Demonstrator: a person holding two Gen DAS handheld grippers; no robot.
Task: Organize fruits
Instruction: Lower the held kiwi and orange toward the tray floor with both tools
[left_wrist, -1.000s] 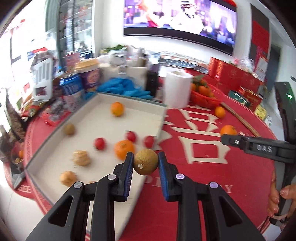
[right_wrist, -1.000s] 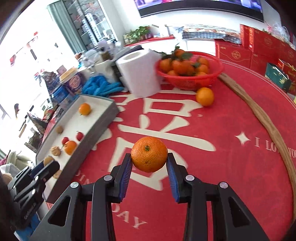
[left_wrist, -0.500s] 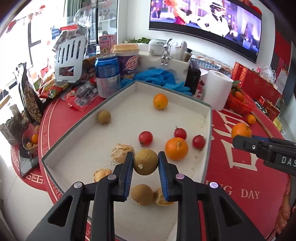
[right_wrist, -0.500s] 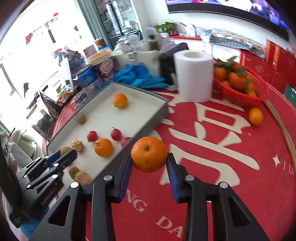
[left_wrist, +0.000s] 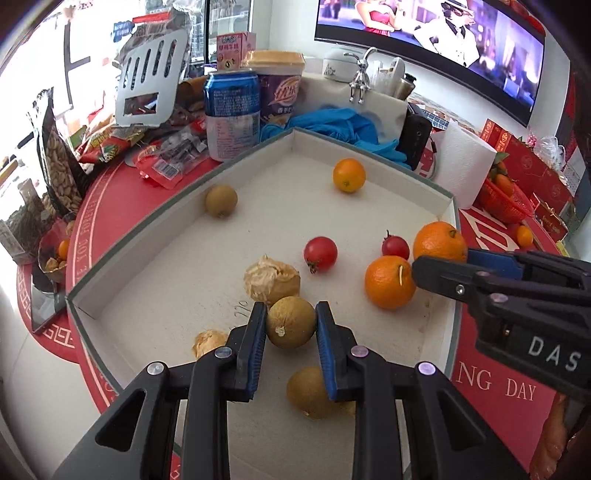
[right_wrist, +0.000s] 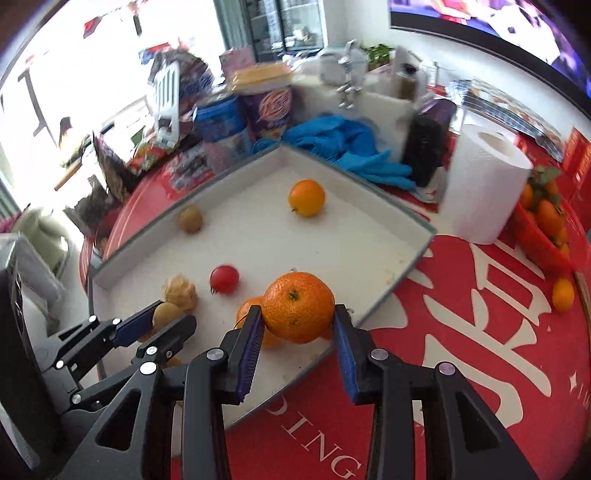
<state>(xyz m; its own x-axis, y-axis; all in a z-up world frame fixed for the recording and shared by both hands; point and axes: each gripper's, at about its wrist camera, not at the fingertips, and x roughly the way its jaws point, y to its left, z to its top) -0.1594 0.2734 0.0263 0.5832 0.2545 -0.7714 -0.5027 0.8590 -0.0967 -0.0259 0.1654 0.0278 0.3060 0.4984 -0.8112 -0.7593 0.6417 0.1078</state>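
Left gripper (left_wrist: 290, 332) clamped on a round tan-brown longan-like fruit (left_wrist: 291, 322), dull skin, pale stem scar facing the camera. It hangs over the near part of the shallow white rectangular tray with grey rim (left_wrist: 448, 206); can't tell whether it touches the tray floor.

Right gripper (right_wrist: 297, 332) clamped on a pebbly-skinned orange mandarin (right_wrist: 298, 306), green stem nub on top, held over the tray's right edge. In the left view the same mandarin (left_wrist: 439, 242) shows half covered by the right gripper's black finger.

In the tray:
- large orange with thin stem (left_wrist: 390, 282), just beside the held mandarin; mostly hidden behind it in the right view
- two red cherry tomatoes (left_wrist: 320, 254) and (left_wrist: 395, 246)
- small orange citrus (left_wrist: 349, 175) near the far corner
- a second brown round fruit (left_wrist: 221, 200) by the left wall
- crumpled beige husk (left_wrist: 272, 278) just behind the held longan
- another brown fruit (left_wrist: 309, 391), partly covered by the left gripper's right finger
- beige scrap (left_wrist: 208, 341), cut off by the left finger

Off the tray, on the red printed tablecloth (right_wrist: 461, 332): white paper towel roll (right_wrist: 484, 188), red mesh basket of mandarins (right_wrist: 546, 240) cut by the frame edge, loose orange (right_wrist: 563, 294). Behind the tray: blue can (left_wrist: 232, 114), purple cup (left_wrist: 279, 92), blue cloth (left_wrist: 340, 123). The back clutter is blurred in the right view.
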